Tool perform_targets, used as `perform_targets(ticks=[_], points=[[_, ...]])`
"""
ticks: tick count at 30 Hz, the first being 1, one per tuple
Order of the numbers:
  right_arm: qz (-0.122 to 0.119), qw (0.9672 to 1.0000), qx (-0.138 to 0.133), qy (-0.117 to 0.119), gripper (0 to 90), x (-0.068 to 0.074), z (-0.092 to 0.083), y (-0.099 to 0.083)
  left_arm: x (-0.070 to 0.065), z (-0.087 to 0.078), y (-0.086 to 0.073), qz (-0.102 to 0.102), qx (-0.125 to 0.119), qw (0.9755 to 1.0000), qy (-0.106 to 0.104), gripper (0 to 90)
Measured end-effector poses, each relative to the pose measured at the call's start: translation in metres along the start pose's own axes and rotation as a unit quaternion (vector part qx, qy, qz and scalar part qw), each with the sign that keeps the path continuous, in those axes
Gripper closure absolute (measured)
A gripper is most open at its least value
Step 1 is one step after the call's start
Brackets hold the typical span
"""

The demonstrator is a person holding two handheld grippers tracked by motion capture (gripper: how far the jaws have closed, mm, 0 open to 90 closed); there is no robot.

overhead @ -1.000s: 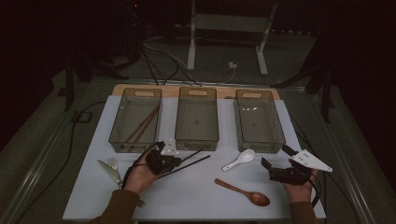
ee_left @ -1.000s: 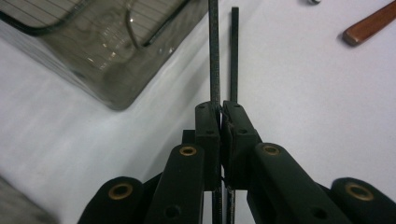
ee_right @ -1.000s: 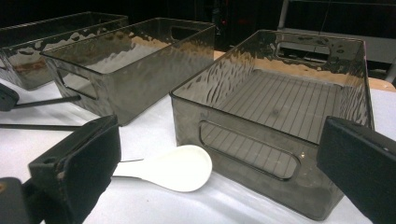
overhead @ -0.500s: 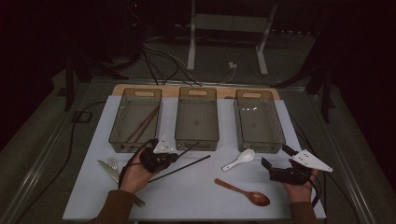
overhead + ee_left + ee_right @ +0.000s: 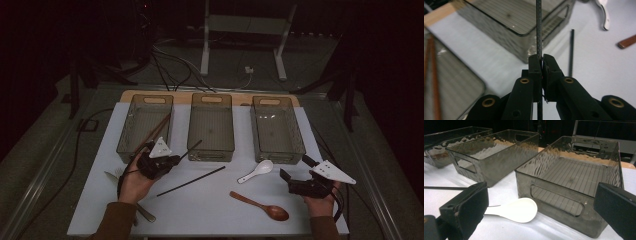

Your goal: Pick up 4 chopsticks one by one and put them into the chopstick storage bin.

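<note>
My left gripper [image 5: 175,159] hangs just in front of the left bin [image 5: 131,145], shut on a black chopstick [image 5: 194,147] that points toward the middle bin [image 5: 211,150]. In the left gripper view the jaws [image 5: 542,58] pinch this chopstick [image 5: 539,30] upright between them. A second black chopstick [image 5: 190,181] lies on the white mat. Two brown chopsticks [image 5: 156,130] rest in the left bin. My right gripper [image 5: 295,168] rests open near the table's right front, its jaws [image 5: 542,192] wide apart before the right bin [image 5: 564,202] and a white spoon [image 5: 516,210].
A wooden spoon [image 5: 260,205] lies near the front edge, the white spoon [image 5: 256,171] just behind it. A metal utensil [image 5: 112,176] lies under my left forearm. The right bin [image 5: 295,150] and the middle bin hold nothing. Cables trail off the table's far side.
My left gripper has risen and moved left and away toward the left bin, taking the black chopstick with it. The right gripper has stayed still.
</note>
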State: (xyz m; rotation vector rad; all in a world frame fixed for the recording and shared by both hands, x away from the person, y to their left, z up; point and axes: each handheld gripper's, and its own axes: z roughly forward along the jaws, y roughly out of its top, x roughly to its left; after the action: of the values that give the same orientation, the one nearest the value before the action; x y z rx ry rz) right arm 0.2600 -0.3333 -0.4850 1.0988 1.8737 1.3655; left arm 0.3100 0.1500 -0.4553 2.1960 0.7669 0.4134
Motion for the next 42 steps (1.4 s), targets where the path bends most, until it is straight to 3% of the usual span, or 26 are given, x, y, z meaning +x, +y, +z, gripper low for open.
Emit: perform_targets(ticks=[21, 42], points=[[-0.001, 1.0, 0.001, 0.0, 0.2, 0.0, 0.0, 0.0, 0.034, -0.027, 0.001, -0.037, -0.011, 0.9979, 0.051, 87.7], [0.0, 1.0, 0.001, 0.0, 0.2, 0.0, 0.0, 0.0, 0.063, -0.035, 0.005, -0.074, -0.013, 0.9941, 0.078, 87.6]])
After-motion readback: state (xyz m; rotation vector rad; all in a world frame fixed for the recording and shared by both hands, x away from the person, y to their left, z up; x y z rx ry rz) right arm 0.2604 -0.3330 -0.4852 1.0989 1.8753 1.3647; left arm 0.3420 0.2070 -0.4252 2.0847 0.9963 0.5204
